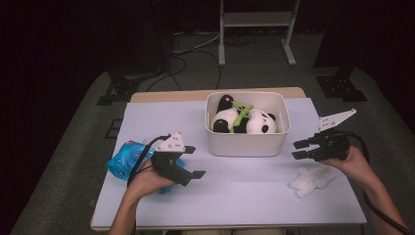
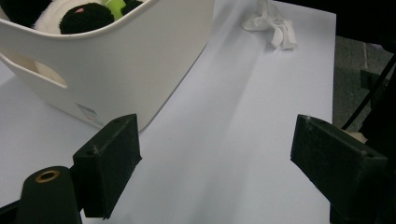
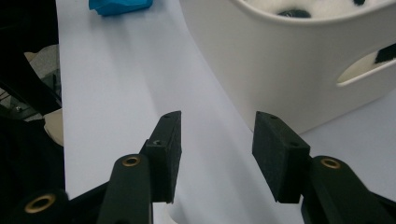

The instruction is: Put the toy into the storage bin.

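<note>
My right hand-held gripper [image 1: 304, 149] hangs spread wide, just right of the white bin [image 1: 247, 143]. The left hand-held gripper [image 1: 194, 162] is spread too. I think the white cloth [image 1: 312, 179] comes next: dip down and pinch.

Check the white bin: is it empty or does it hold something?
Not empty. The white bin stands upright, and a black-and-white panda plush with a green piece lies inside it.
</note>
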The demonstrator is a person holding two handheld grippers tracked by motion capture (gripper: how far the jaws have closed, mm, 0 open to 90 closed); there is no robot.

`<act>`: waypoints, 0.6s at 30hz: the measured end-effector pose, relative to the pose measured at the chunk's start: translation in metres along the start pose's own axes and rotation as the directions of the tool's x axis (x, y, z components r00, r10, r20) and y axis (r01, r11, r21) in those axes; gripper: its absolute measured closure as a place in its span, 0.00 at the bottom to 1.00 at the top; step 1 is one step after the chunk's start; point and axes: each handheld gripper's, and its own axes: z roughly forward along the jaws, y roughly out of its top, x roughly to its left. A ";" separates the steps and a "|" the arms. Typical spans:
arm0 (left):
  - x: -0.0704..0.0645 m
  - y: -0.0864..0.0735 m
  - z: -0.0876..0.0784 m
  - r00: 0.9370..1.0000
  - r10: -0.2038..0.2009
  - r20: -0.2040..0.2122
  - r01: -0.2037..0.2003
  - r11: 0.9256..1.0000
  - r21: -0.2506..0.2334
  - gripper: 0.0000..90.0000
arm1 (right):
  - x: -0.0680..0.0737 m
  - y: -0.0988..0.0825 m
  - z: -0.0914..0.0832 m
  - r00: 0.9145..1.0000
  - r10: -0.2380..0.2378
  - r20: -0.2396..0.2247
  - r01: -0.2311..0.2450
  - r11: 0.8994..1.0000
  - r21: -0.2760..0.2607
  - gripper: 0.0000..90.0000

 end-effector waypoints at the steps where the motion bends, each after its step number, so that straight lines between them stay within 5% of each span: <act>1: 0.000 0.000 0.000 1.000 0.001 -0.001 -0.001 1.000 0.000 0.16 | 0.000 -0.002 0.001 1.000 0.002 0.001 -0.002 1.000 -0.002 0.57; 18: 0.000 0.000 -0.001 1.000 0.003 0.001 -0.003 1.000 0.002 0.16 | 0.008 -0.022 0.009 1.000 0.022 -0.001 -0.022 1.000 0.000 0.57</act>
